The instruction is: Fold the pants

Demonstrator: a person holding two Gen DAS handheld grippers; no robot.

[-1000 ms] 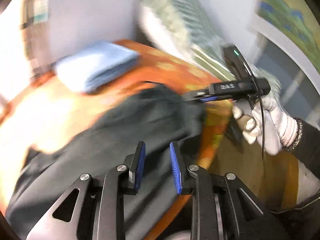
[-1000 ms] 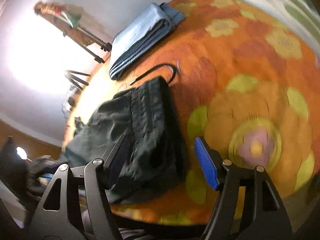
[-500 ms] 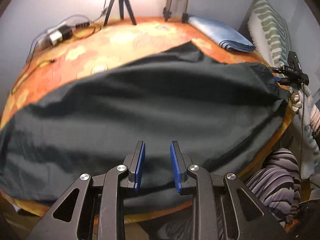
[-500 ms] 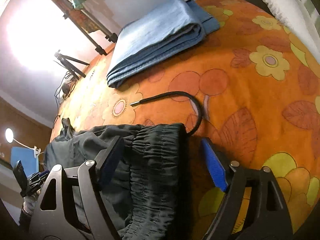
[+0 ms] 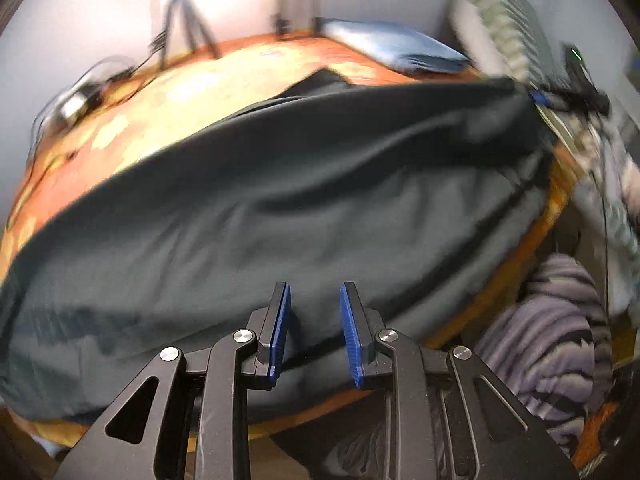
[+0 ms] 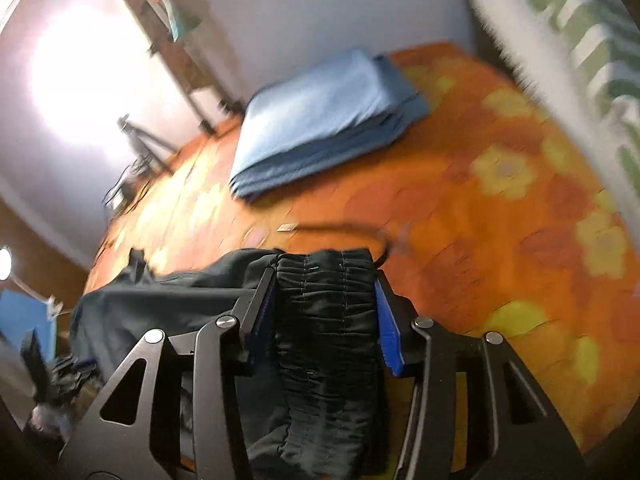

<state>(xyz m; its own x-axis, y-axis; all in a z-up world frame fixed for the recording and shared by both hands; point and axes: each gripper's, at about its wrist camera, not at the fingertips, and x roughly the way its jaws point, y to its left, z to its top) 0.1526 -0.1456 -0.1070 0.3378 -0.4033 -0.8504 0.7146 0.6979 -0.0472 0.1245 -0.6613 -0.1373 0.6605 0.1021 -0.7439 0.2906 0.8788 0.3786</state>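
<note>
While the dark grey-green fabric pants (image 5: 280, 216) lie spread across the orange flower-patterned bedspread (image 6: 500, 220), the left gripper (image 5: 314, 332) hovers at their near edge, at six o'clock in its own view. Its blue-padded jaws stand a narrow gap apart, with cloth showing behind the gap; whether any of it is pinched, I cannot tell.

In the right wrist view, the right gripper (image 6: 324, 320) straddles the gathered elastic waistband (image 6: 326, 292) at six o'clock. Its jaws are closing, the waistband between them and the pads at its two sides; whether they press it yet is unclear. A black drawstring (image 6: 344, 227) curls out from the waistband toward twelve o'clock on the bedspread.

From the left wrist view, the pants run from eight o'clock up to two o'clock, where the right gripper (image 5: 560, 94) sits at their far corner. A folded light-blue cloth stack (image 6: 324, 120) rests on the bedspread at twelve o'clock in the right view, well apart from the pants. A green-and-white striped pillow (image 6: 580, 40) lies at two o'clock.
</note>
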